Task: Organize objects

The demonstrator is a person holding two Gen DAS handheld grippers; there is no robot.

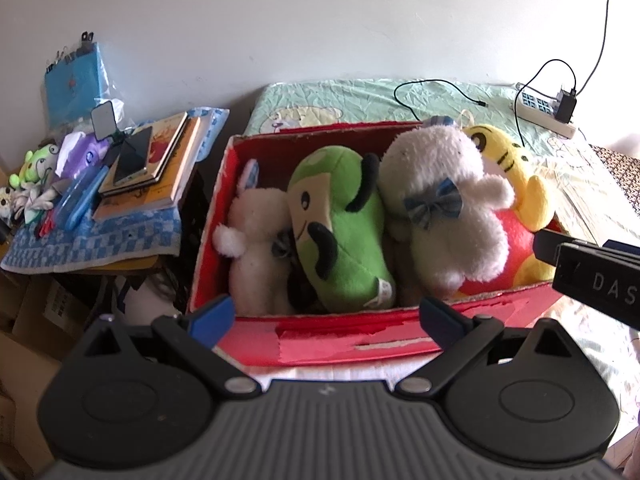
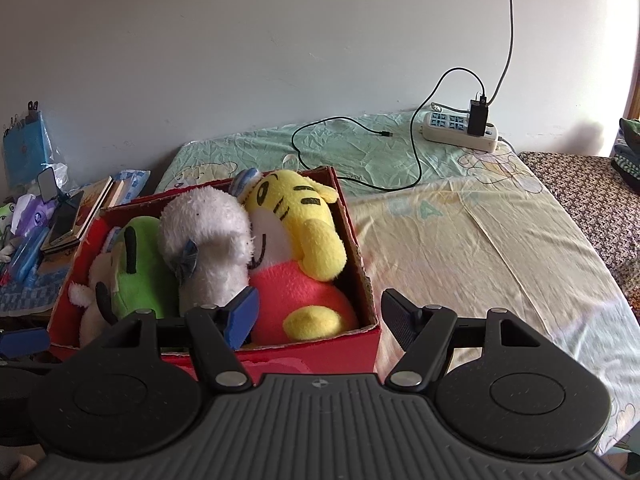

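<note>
On the bed (image 2: 460, 240), a red box (image 1: 340, 344) holds four soft toys packed side by side: small white toy (image 1: 256, 240), green toy (image 1: 340, 232), white fluffy toy (image 1: 444, 208), yellow tiger toy (image 2: 296, 240) at the right end. Left gripper (image 1: 326, 320) hangs at the box's near wall, fingers wide, empty. Right gripper (image 2: 320, 316) hovers by the near right corner, fingers wide, empty too. Box looks full; packing probably done, though more small toys (image 1: 32, 172) sit on the cluttered side worktop (image 1: 88, 244) left. For any next pick, approach from above, pinch a limb or ear, and avoid snagging the black cable (image 2: 360, 152) behind.
</note>
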